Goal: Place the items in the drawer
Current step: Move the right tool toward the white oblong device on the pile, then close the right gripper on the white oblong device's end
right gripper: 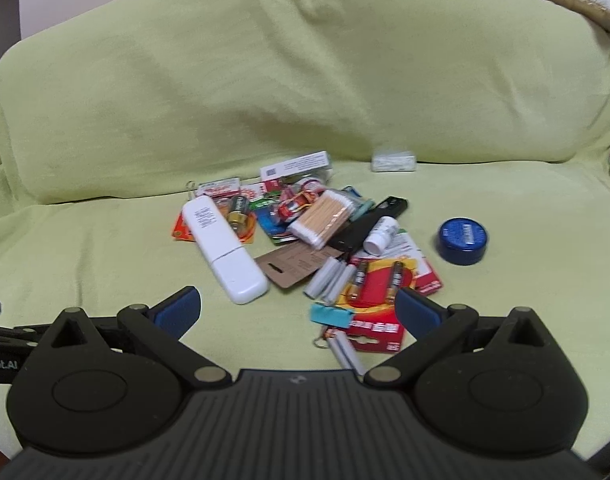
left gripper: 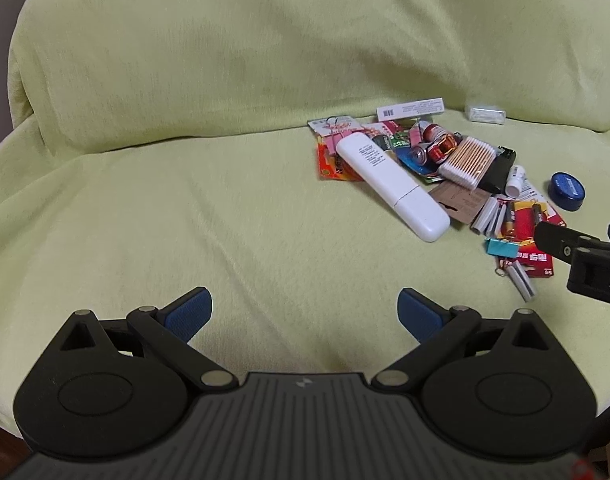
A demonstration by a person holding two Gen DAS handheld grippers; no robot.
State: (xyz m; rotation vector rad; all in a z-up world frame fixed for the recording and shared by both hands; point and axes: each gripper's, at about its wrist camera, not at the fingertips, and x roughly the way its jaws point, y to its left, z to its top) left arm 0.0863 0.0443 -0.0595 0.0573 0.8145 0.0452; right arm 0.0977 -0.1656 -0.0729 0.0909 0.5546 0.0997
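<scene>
Clutter lies in a loose heap on a sofa (right gripper: 105,128) draped in a pale green cover, and no drawer shows in either view. The left gripper (left gripper: 305,312) hovers over bare cover well to the left of the heap, its blue-padded fingers (left gripper: 189,314) spread wide apart with nothing between them. Going left to right through the heap: a long white case (right gripper: 223,248) lies slantwise over red packets; behind it a white box (right gripper: 297,166) with a barcode rests against the backrest; a pack of cotton swabs (right gripper: 325,218) lies on a black case (right gripper: 369,224); a small white bottle (right gripper: 381,236) lies on its side; a red card of batteries (right gripper: 379,280) sits nearest the right gripper (right gripper: 297,310), whose fingers also stand wide apart and empty, just short of a teal clip (right gripper: 331,315). A round blue tin (right gripper: 463,240) sits apart at the right, and a small silvery box (right gripper: 393,160) lies alone by the backrest.
</scene>
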